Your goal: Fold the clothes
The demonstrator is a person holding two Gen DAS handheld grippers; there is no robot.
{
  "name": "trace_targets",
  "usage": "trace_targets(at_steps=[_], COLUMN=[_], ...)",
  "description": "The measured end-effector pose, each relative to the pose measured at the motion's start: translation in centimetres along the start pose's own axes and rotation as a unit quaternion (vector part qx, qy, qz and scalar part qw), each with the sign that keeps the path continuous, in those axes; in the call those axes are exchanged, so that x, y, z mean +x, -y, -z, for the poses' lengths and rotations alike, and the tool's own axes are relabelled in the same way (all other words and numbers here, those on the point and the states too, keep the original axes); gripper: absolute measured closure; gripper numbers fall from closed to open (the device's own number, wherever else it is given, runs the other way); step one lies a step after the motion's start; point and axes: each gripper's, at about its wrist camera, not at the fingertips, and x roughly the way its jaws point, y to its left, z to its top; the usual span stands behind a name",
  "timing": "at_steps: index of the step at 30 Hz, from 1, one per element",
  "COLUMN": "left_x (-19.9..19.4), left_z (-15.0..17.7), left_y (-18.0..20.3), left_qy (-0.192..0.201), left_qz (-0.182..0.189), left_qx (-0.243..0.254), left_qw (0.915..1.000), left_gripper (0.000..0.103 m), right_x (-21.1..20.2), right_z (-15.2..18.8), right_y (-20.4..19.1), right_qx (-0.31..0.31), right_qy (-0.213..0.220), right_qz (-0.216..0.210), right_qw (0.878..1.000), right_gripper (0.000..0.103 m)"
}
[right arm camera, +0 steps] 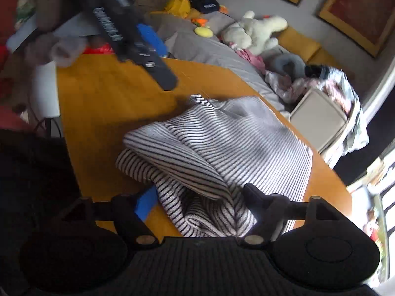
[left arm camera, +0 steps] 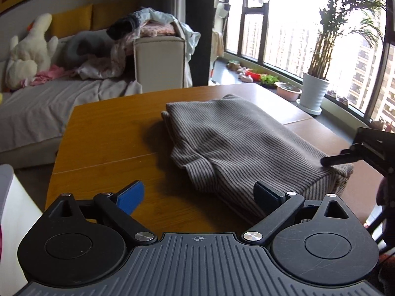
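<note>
While I watch from afar, the folded striped garment (left arm camera: 237,145) lies on the wooden worktop (left arm camera: 103,148), with a cluttered sofa (left arm camera: 37,113) and window plants (left arm camera: 318,79) beyond it. My left gripper (left arm camera: 200,194) stands released beside the garment; my right gripper (right arm camera: 197,201) straddles a fold, motion blur hiding whether it pinches.
</note>
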Motion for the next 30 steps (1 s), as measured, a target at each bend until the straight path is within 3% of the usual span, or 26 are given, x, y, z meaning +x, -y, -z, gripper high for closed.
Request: trace_targets(at_steps=[2,5,7,10,13,15,18,19,21,26,28,30], left_x=[-0.7,-0.9,-0.5,0.9,2.9,4.4,5.5,5.8,5.5,6.0,6.1,5.6], left_z=[-0.1,0.2,0.7,1.3,1.9,2.1,1.2,0.8,-0.4,-1.5,-1.3,-1.1], left_y=[0.7,2.0,3.0,4.3,5.9,7.4,7.0,6.8,5.2,3.6,3.5,3.2], left_qy=[0.006,0.002,-0.005,-0.019,-0.033,-0.04,-0.035,-0.033,-0.033,-0.046,-0.051,-0.05], left_qz=[0.008,0.032,0.045,0.055,0.056,0.04,0.013,0.005,0.027,0.051,0.057,0.059], left_qx=[0.018,0.048,0.073,0.104,0.137,0.159,0.126,0.112,0.053,-0.002,-0.016,-0.021], left_qw=[0.9998,0.9983,0.9963,0.9928,0.9884,0.9856,0.9914,0.9931,0.9976,0.9976,0.997,0.9968], left_gripper=[0.003,0.001,0.0,0.0,0.0,0.0,0.001,0.001,0.001,0.001,0.001,0.001], right_x=[0.3,0.5,0.5,0.4,0.2,-0.4,-2.0,-2.4,-2.4,-0.2,0.0,0.0], right_z=[-0.2,1.1,2.0,2.4,2.2,1.7,1.9,2.1,2.8,3.1,2.5,1.8], right_y=[3.1,7.5,8.5,8.7,8.2,7.1,4.5,3.7,2.6,1.6,2.0,2.4], right_qx=[0.115,0.258,0.297,0.309,0.276,0.219,0.097,0.059,0.014,-0.022,-0.017,-0.013], right_qy=[-0.006,-0.01,-0.01,-0.006,0.003,0.016,0.045,0.052,0.051,0.047,0.056,0.063], right_qz=[-0.035,-0.086,-0.101,-0.106,-0.094,-0.069,-0.003,0.018,0.046,0.095,0.099,0.102], right_qw=[0.993,0.962,0.949,0.945,0.957,0.973,0.994,0.997,0.998,0.994,0.993,0.993], right_gripper=[0.037,0.039,0.038,0.038,0.038,0.036,0.017,0.017,0.017,0.018,0.058,0.063])
